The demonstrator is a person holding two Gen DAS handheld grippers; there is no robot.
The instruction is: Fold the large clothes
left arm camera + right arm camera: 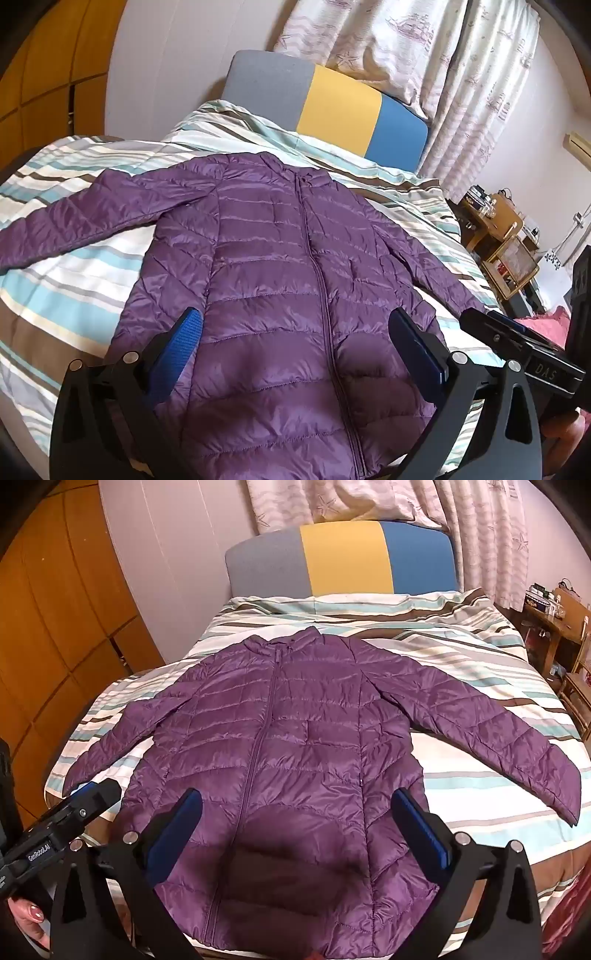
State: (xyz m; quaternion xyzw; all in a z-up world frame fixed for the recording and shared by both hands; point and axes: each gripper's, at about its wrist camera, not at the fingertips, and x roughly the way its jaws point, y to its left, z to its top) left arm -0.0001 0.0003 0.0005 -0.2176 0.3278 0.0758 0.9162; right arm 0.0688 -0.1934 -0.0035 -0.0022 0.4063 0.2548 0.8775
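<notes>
A purple quilted jacket [280, 258] [295, 738] lies flat and zipped on the striped bedspread, collar toward the headboard, both sleeves spread out to the sides. My left gripper [295, 325] hovers over the hem end of the jacket, wide open, with nothing between its blue pads. In the same way my right gripper [295, 805] hangs open above the lower front of the jacket. The other gripper shows in each view, the right one at the right edge [495, 325] and the left one at the left edge [99, 790].
The striped bedspread [461, 797] covers the bed. A grey, yellow and blue headboard [343, 557] stands at the far end under patterned curtains [424, 44]. A wooden wardrobe [55, 635] is on the left, cluttered wooden shelves [506, 251] on the right. A hand [29, 923] holds the left tool.
</notes>
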